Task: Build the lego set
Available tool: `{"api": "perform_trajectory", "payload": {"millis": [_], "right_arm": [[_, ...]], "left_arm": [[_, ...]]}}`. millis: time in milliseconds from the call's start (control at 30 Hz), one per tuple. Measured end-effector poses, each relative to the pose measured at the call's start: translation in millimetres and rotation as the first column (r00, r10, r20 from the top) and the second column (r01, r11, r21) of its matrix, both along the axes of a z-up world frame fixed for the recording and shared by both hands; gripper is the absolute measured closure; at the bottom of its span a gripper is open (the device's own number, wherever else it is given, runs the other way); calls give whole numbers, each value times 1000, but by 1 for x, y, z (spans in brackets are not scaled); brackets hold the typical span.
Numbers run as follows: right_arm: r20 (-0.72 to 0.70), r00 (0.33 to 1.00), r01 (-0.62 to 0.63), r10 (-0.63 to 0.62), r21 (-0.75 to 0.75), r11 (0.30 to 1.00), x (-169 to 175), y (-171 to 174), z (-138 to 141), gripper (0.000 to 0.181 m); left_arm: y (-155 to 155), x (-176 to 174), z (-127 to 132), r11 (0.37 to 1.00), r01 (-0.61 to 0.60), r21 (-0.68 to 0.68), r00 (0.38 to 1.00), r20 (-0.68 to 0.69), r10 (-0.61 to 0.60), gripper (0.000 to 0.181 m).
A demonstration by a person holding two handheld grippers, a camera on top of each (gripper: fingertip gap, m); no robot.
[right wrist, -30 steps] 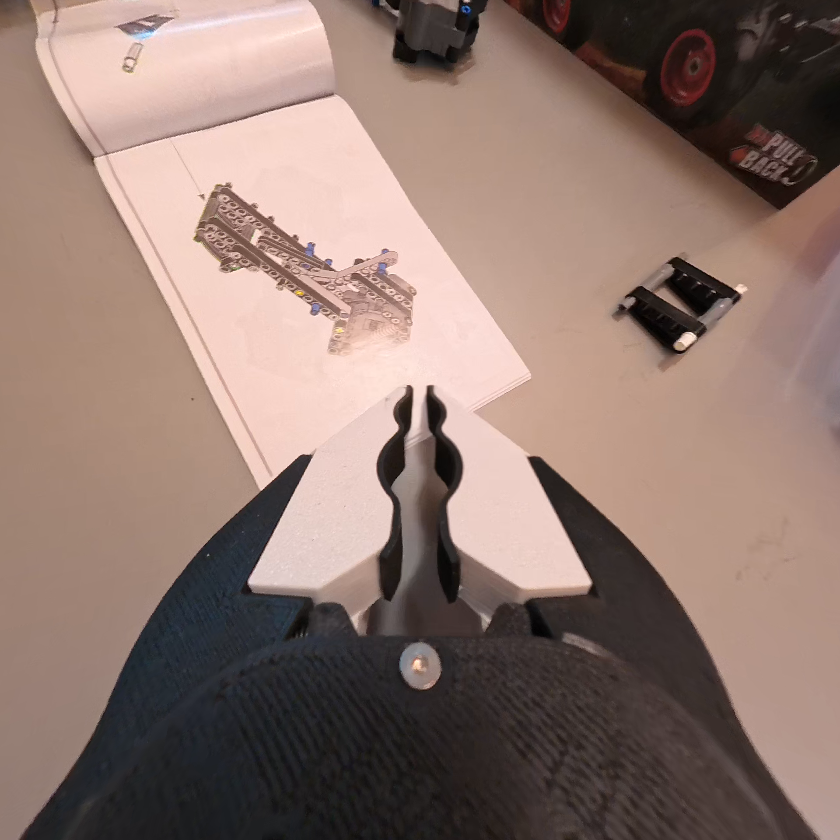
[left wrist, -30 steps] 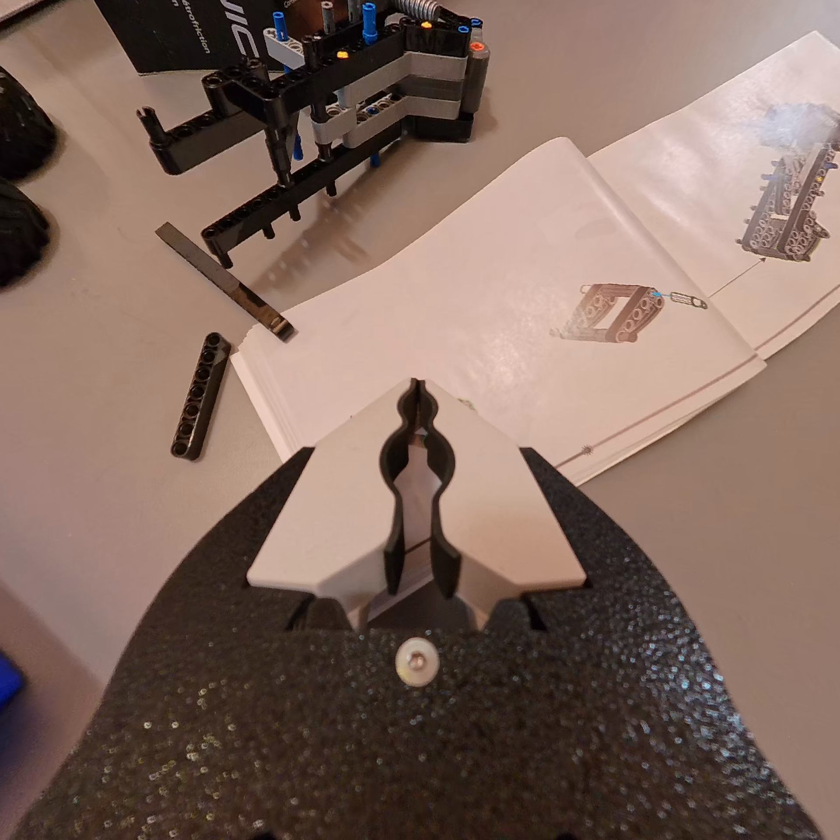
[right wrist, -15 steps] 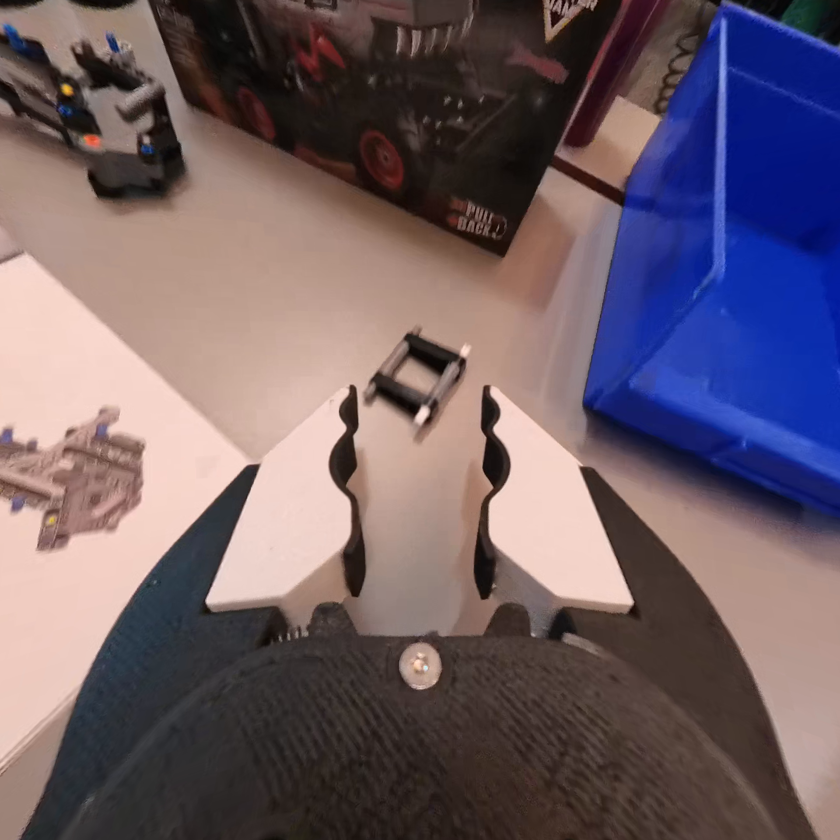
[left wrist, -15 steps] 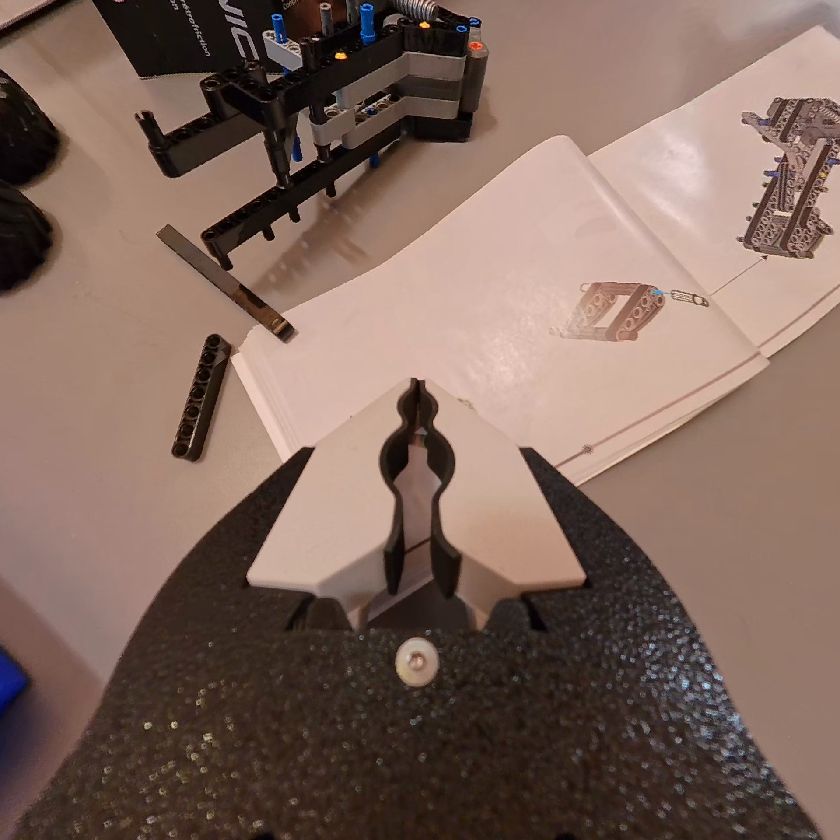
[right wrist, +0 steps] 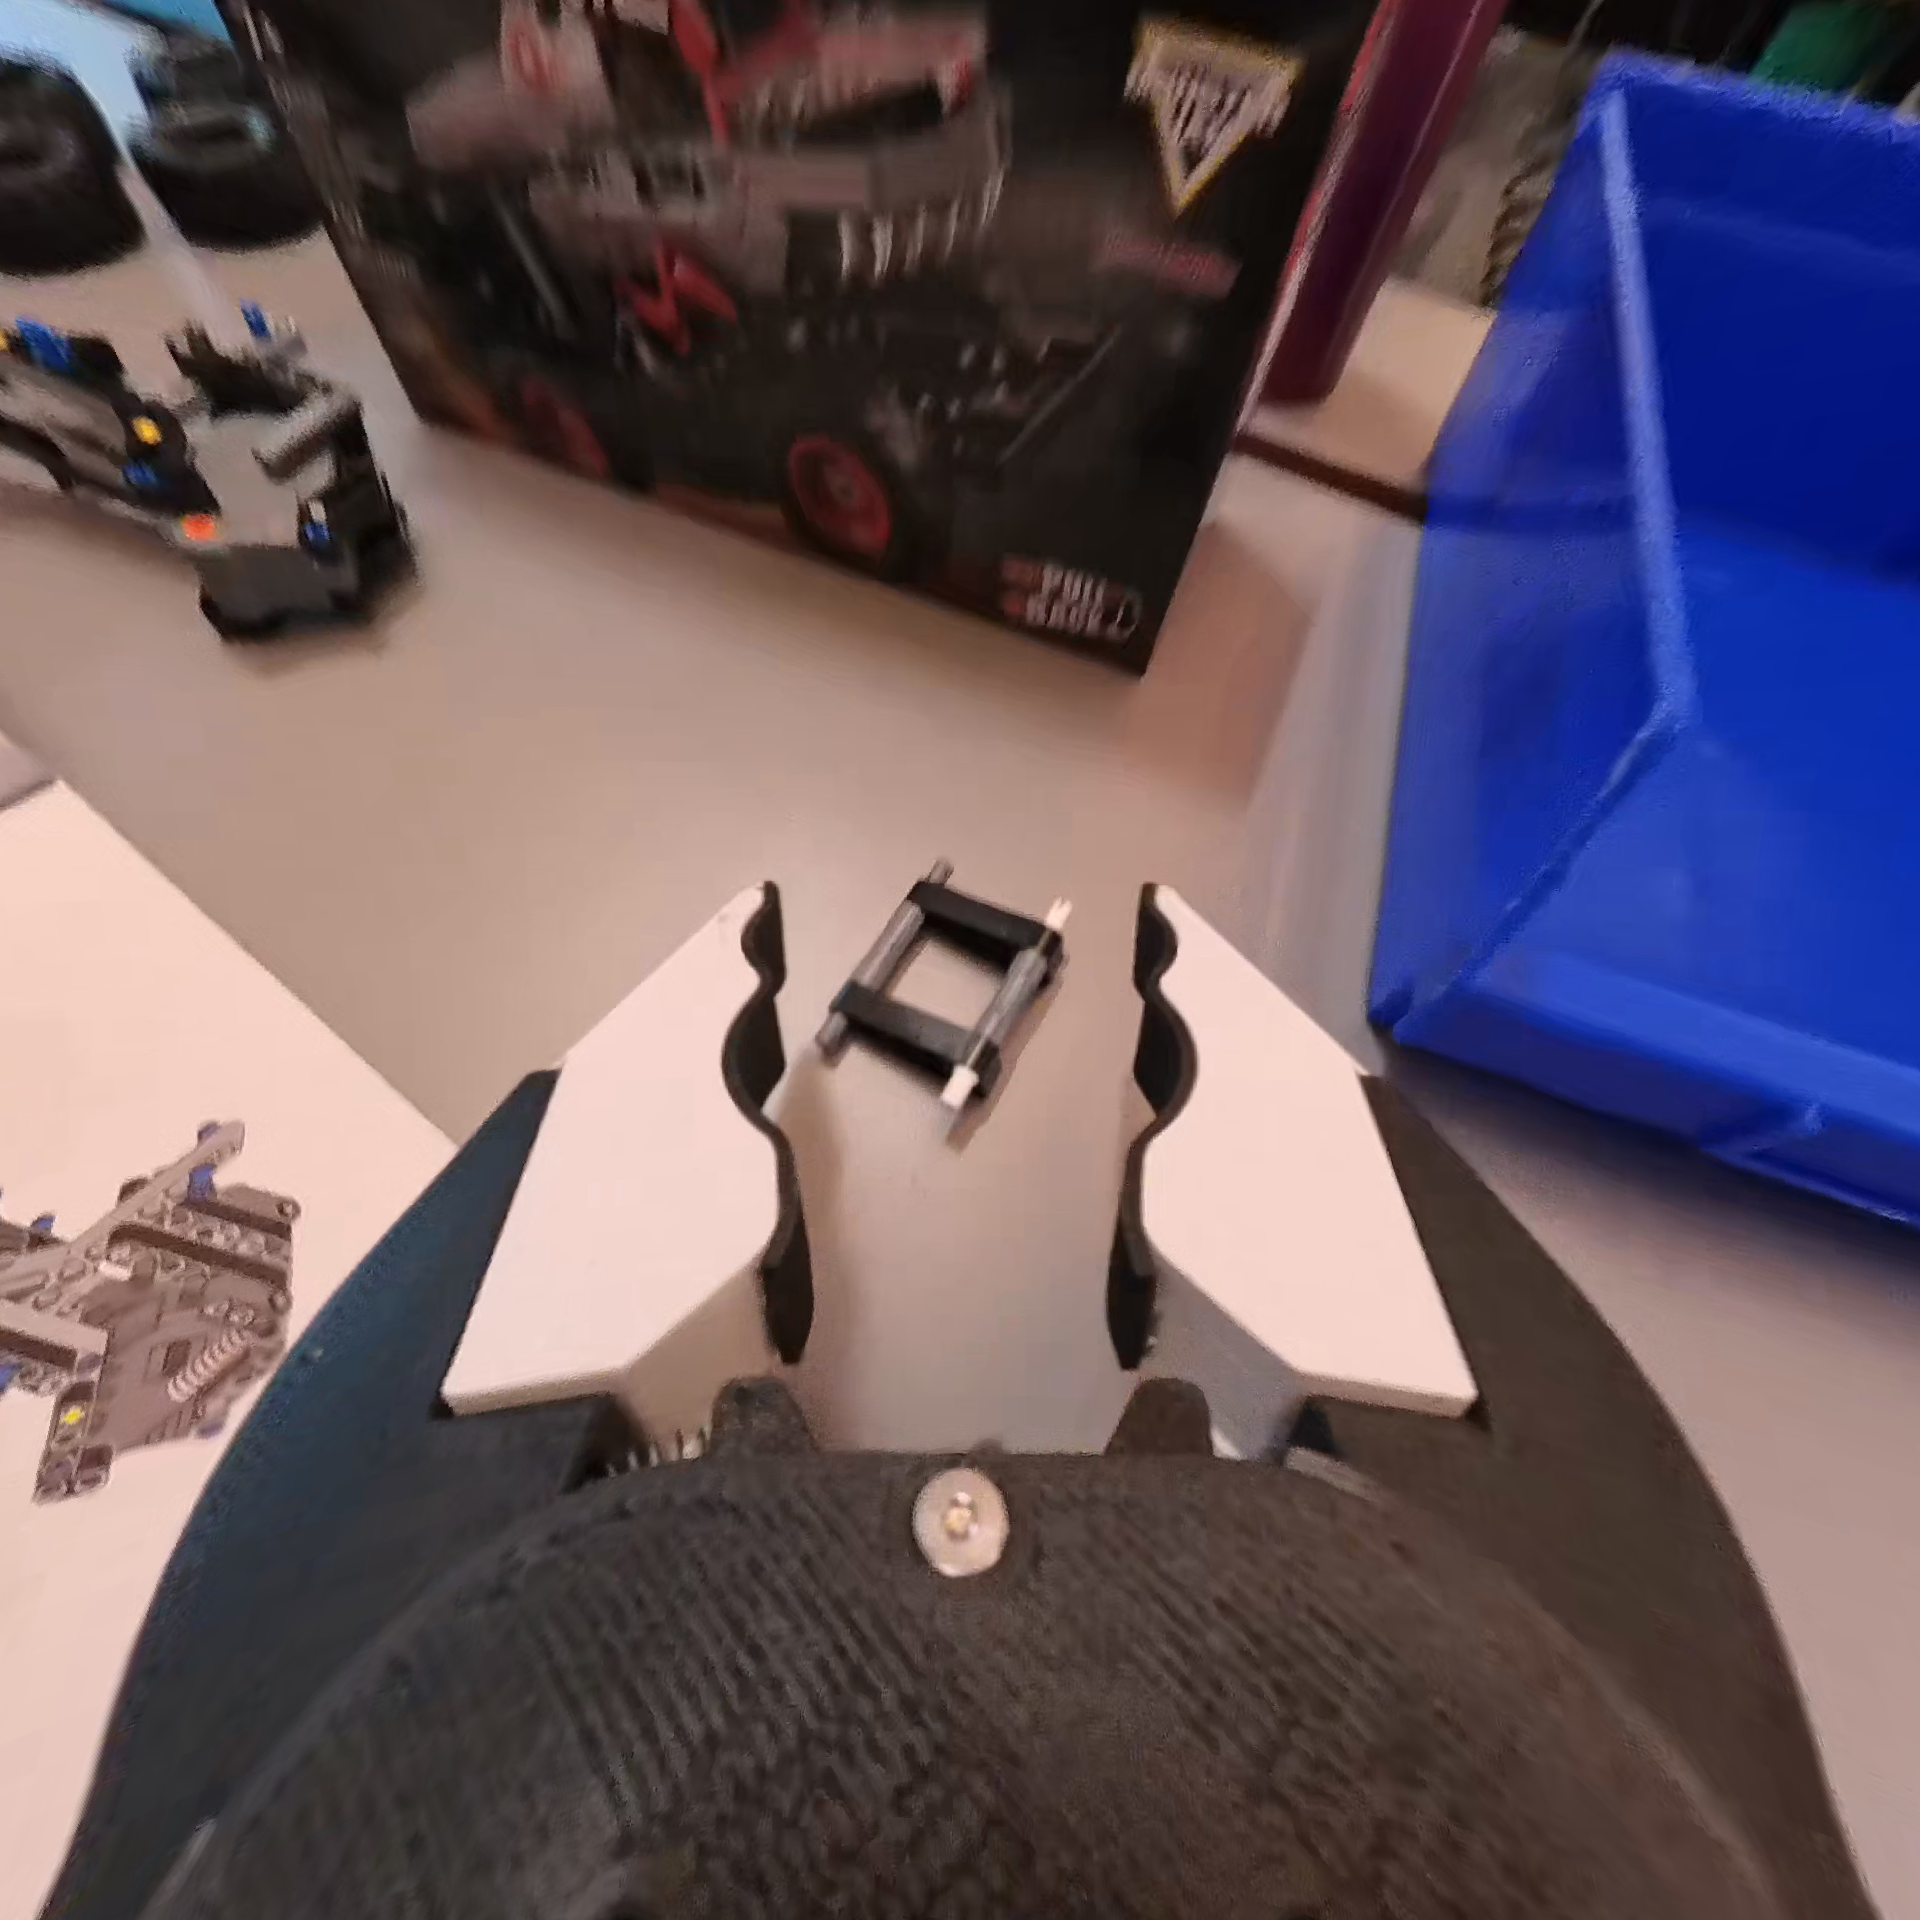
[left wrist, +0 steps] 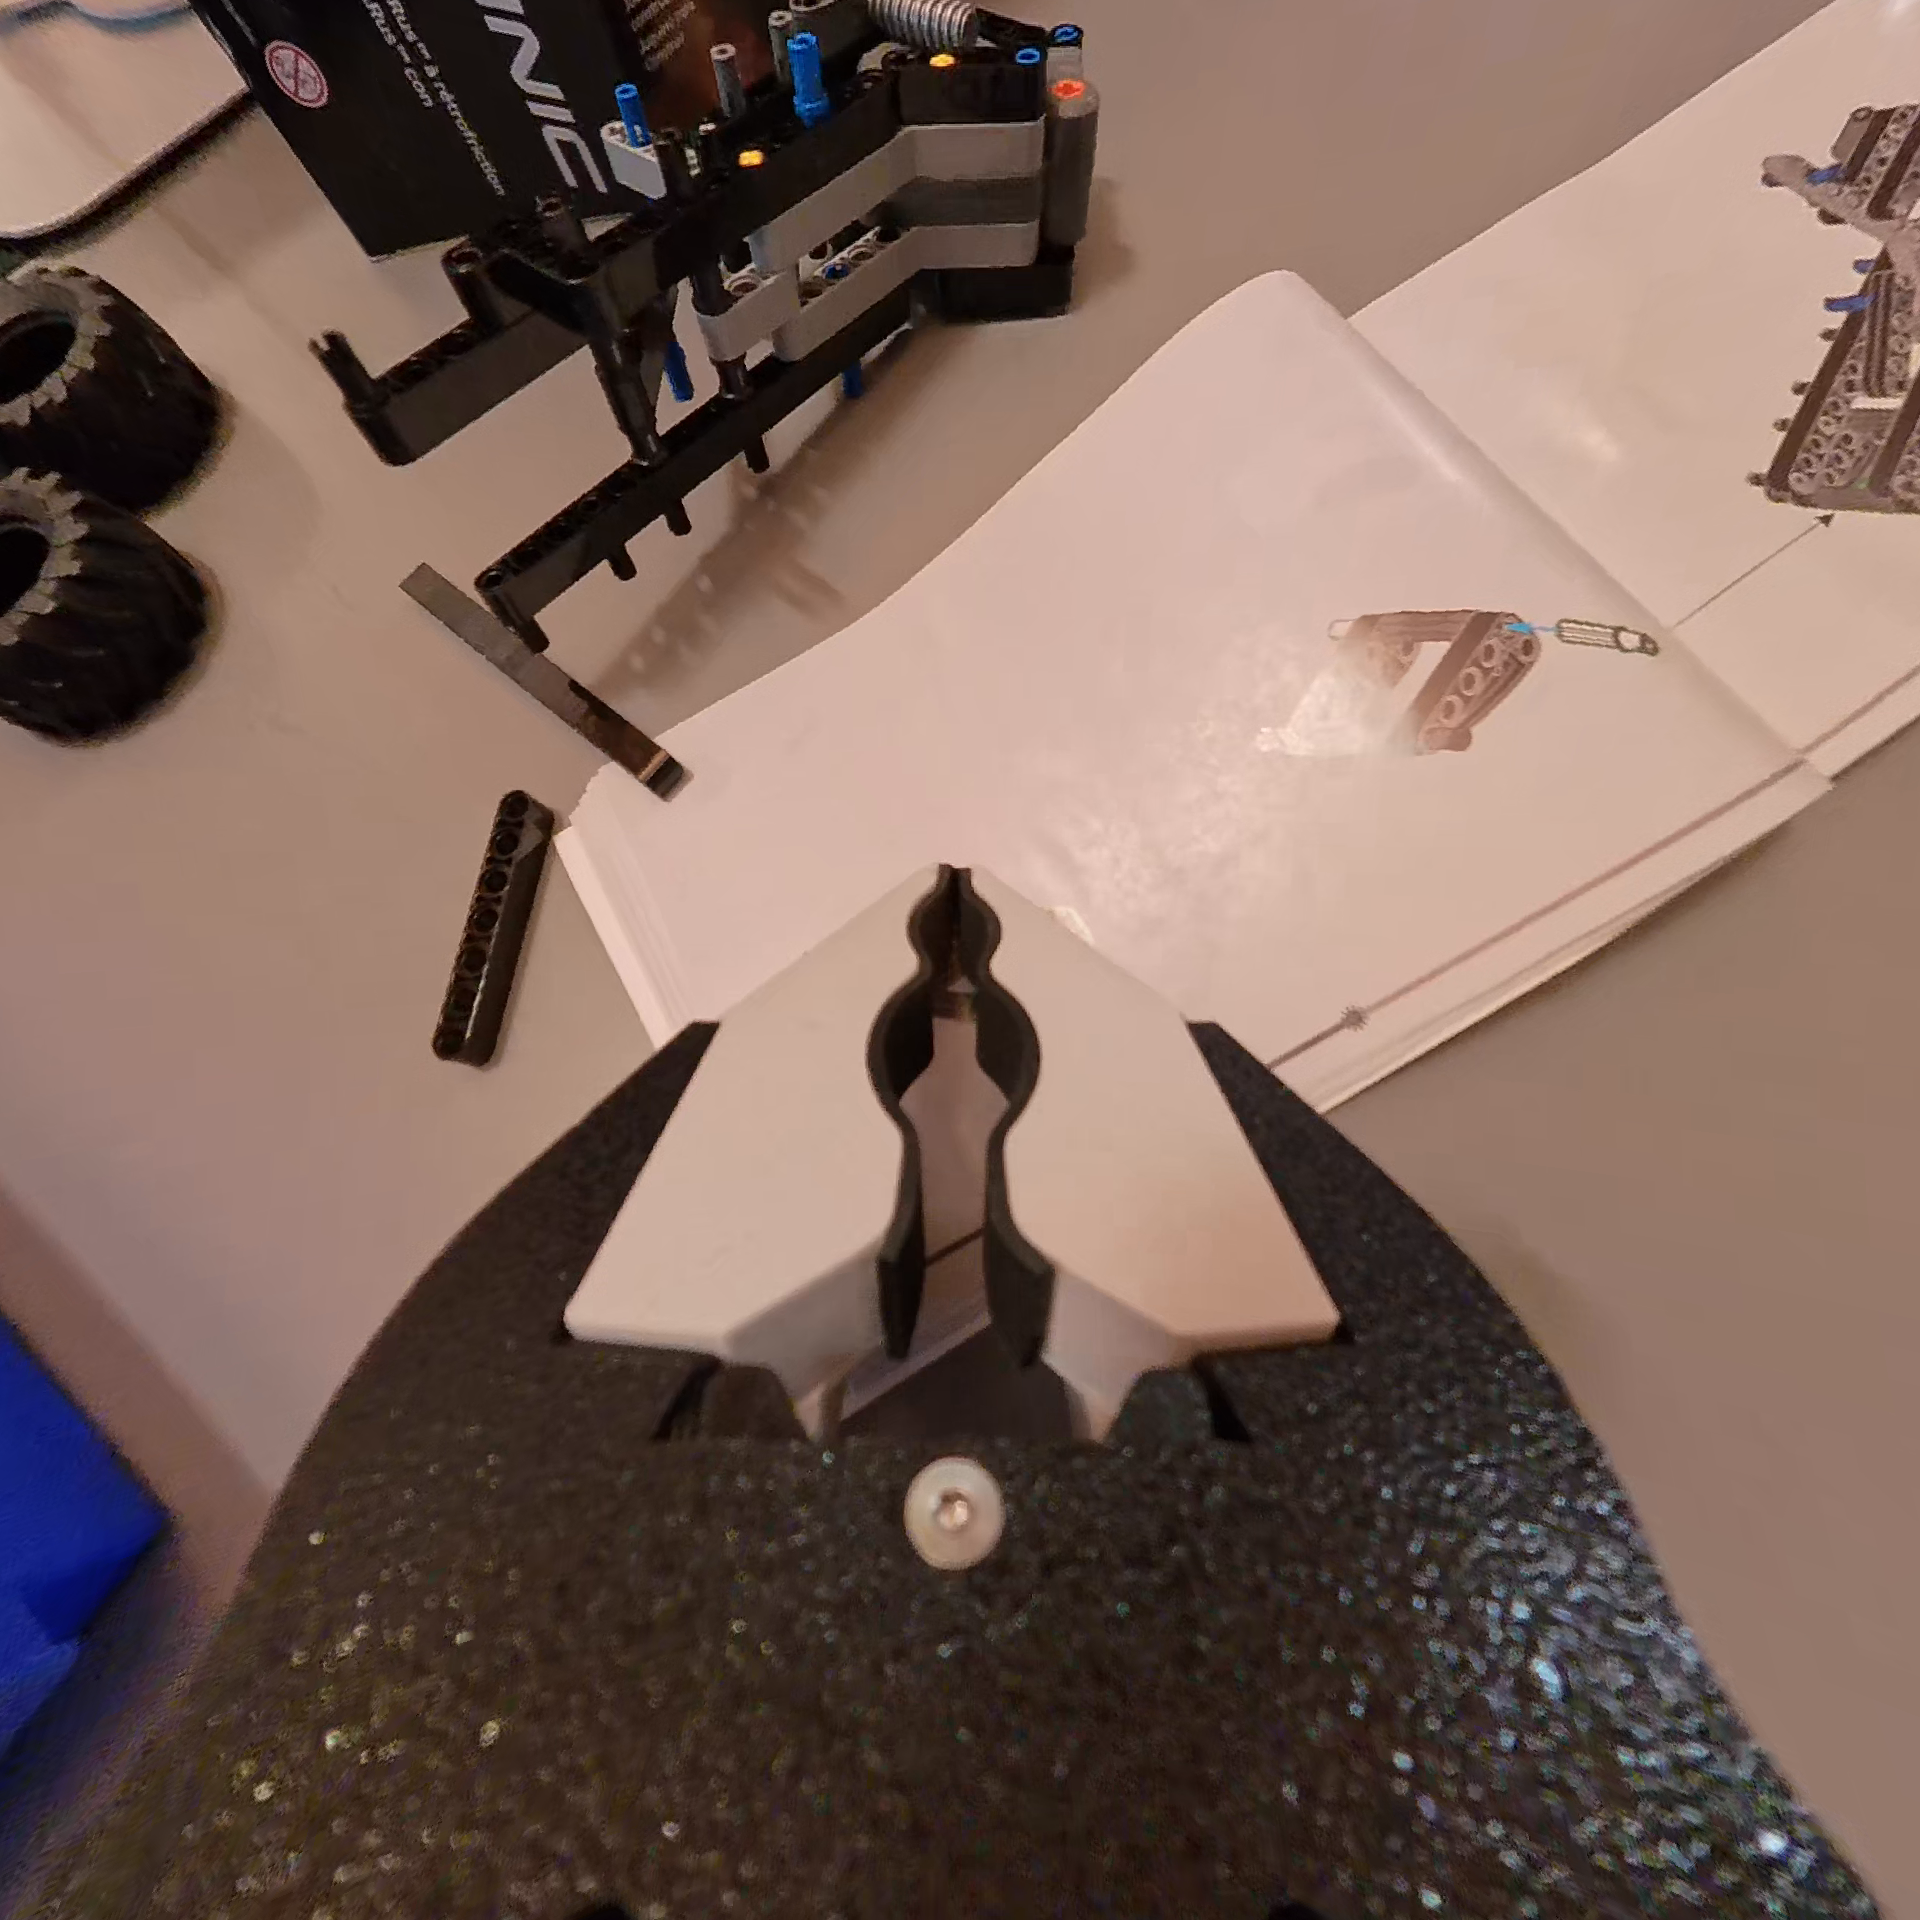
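Right tongs (right wrist: 954, 902) spread around a small black rectangular frame (right wrist: 943, 987); left tongs (left wrist: 954, 883) pressed together.

In the right wrist view, the small black frame (right wrist: 943, 987) lies alone on the counter (right wrist: 727, 790) at the centre, with bare surface on every side. To the right of the frame the blue bin (right wrist: 1621, 831) stands as a wall. At the top the set box (right wrist: 831, 312) closes the way, and the half-built chassis (right wrist: 239, 499) stands at upper left. In the left wrist view, the open booklet (left wrist: 1143, 727) covers the middle; two tyres (left wrist: 83, 520) and a loose black beam (left wrist: 494, 925) lie at the left.
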State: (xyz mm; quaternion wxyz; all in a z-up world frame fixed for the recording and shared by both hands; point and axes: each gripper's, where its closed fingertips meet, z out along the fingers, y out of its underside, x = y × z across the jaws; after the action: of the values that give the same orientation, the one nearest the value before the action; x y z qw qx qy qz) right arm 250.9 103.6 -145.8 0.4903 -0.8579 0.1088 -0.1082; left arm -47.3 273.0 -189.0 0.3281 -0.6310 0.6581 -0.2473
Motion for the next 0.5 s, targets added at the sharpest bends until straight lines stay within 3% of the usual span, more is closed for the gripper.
{"api": "perform_trajectory", "payload": {"millis": [133, 500], "right_arm": [[27, 999, 33, -30, -121, 992, 3, -5, -19, 100], [-1, 996, 87, -88, -151, 985, 5, -3, -30, 110]], "left_arm": [[0, 0, 0, 1000, 0, -8, 1000, 0, 0, 181], [0, 0, 0, 1000, 0, -5, 1000, 0, 0, 181]]}}
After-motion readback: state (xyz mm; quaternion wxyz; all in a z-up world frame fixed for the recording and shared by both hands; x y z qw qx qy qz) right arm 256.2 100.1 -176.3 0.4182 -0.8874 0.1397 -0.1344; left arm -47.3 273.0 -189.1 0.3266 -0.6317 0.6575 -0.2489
